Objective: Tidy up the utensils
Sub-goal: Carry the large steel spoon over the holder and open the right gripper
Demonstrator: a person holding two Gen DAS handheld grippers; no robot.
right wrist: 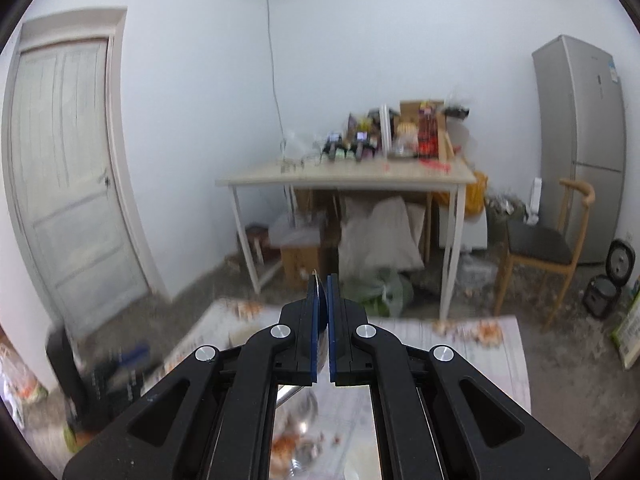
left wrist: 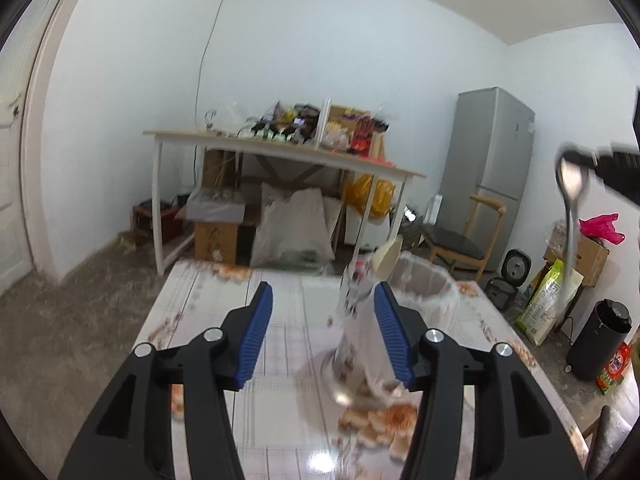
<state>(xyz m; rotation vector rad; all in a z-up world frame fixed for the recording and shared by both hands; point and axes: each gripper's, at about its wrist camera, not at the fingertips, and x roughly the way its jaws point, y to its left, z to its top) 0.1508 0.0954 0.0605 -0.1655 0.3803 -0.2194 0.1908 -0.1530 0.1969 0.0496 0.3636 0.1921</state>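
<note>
White walls and a cluttered pale side table (left wrist: 280,148) stand behind the checked plastic tablecloth (left wrist: 280,332). From the left wrist view, the left gripper (left wrist: 324,332) has its blue pads apart, a blurred clear glass holder (left wrist: 360,336) (touching or not, I cannot tell) just beside the right pad. At far right a shiny metal spoon (left wrist: 573,200) hangs from the right gripper (left wrist: 600,160). From the right wrist view, the right gripper (right wrist: 322,320) pinches the thin spoon edge (right wrist: 317,280) tightly.
</note>
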